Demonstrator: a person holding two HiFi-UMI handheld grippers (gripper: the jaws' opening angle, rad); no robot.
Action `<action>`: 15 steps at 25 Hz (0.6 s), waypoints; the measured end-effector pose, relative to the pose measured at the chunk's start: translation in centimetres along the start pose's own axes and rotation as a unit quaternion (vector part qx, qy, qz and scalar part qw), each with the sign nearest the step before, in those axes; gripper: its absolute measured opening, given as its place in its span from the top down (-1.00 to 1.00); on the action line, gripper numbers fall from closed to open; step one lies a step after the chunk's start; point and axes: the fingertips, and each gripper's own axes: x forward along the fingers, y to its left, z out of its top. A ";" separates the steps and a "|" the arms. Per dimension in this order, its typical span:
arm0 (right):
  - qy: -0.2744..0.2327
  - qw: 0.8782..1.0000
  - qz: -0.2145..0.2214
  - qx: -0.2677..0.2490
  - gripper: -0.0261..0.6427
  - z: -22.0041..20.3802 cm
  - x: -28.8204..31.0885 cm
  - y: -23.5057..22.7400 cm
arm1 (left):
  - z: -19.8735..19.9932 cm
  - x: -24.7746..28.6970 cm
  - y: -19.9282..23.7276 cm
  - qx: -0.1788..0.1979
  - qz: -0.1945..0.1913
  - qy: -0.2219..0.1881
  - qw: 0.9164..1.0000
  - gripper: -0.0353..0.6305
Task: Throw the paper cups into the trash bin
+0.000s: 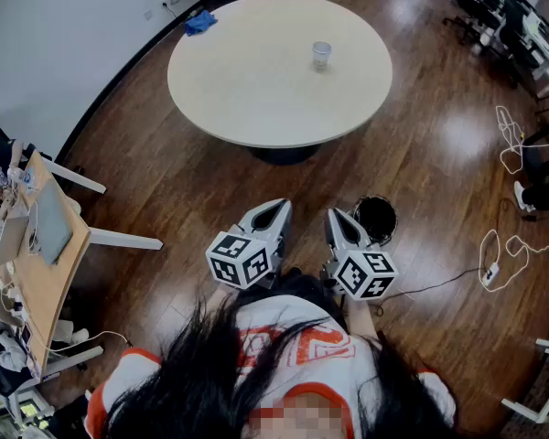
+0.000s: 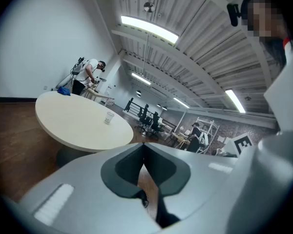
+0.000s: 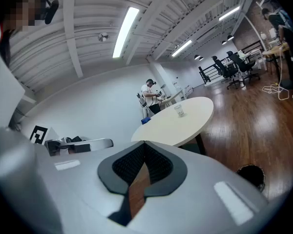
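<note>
The round worktop (image 1: 279, 71) has bare wood floor all along its near edge. Both grippers hang short of that edge, over open floor. The trash bin (image 1: 375, 218), dark and round, stands on the floor off the worktop's near right side, just beside the right gripper (image 1: 333, 214). White cables (image 1: 499, 259) lie on the floor further out to the right.

One paper cup (image 1: 321, 55) stands upright on the worktop, right of its centre and well in from the rim. It is small and pale. A blue cloth (image 1: 199, 22) lies at the worktop's far left edge.

The left gripper (image 1: 280, 204) has its jaws closed tip to tip with nothing between them, and the right gripper is the same.

Only the gripper views show a person (image 2: 88, 74) standing beyond the worktop's far side and office chairs (image 2: 149, 118) past it. The right gripper view catches the bin low at its right, while the left gripper view does not.
</note>
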 end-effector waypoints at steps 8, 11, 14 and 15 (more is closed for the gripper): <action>-0.008 1.000 -0.010 0.001 0.92 2.2 4.0 -1.6 | 2.7 3.1 3.4 0.002 -0.002 -0.006 1.000 0.89; -0.006 1.000 -0.009 -0.001 0.92 3.2 5.9 -1.7 | 4.1 4.8 4.9 0.002 -0.005 -0.005 1.000 0.89; -0.010 1.000 -0.011 -0.001 0.92 4.8 8.2 -2.2 | 6.2 6.8 6.1 0.011 -0.014 -0.006 1.000 0.89; -0.012 1.000 -0.014 0.001 0.92 5.4 9.0 -2.3 | 6.9 7.4 6.6 0.015 -0.018 -0.006 1.000 0.89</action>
